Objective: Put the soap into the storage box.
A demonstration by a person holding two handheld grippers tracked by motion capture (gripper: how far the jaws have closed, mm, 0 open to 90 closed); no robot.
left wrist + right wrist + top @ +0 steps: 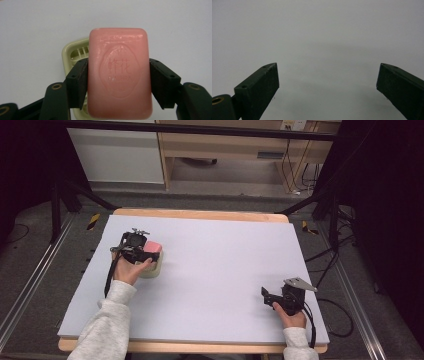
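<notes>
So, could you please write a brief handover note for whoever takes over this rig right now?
Left gripper: shut on the pink soap bar, pads on its two long sides, held over the cream soap dish at the table's left.
Right gripper: open, holding nothing, resting near the right front of the white table.
Done: soap gripped.
Left: whether the bar is bound for the dish or was just lifted from it cannot be told; probably lower it into the dish and release.
</notes>
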